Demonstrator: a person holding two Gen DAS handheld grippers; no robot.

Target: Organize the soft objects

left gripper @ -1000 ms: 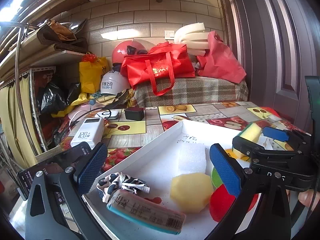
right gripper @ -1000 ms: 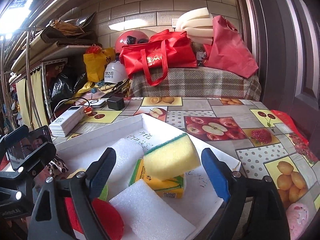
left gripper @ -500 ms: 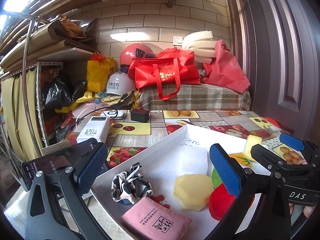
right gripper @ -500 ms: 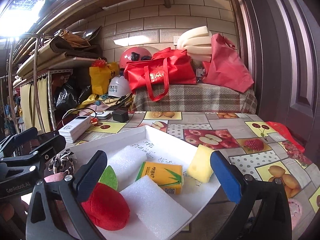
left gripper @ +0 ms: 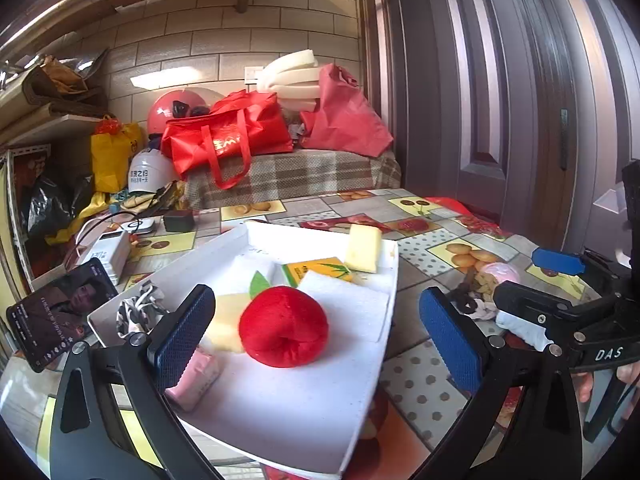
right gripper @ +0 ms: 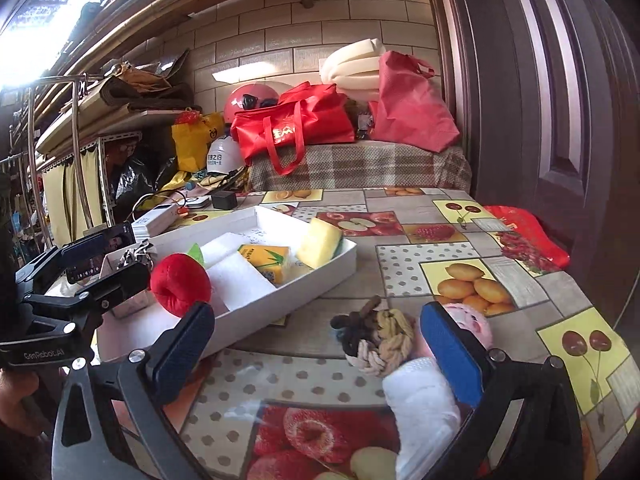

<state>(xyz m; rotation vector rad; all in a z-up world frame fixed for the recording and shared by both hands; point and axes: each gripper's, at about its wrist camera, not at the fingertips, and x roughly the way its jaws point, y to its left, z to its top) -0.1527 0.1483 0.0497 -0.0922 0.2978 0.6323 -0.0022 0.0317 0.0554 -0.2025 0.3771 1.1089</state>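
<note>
White cloth (right gripper: 420, 404) partly behind right fingers (right gripper: 454, 354), edge cropped

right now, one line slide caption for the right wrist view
Open right tongs hover over a knotted rope toy on the fruit-print tablecloth, beside the white tray of sponges and foam.

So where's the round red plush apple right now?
The round red plush apple sits in the white tray, near its front, between the pale yellow sponge and the white foam pad in the left wrist view.
</note>
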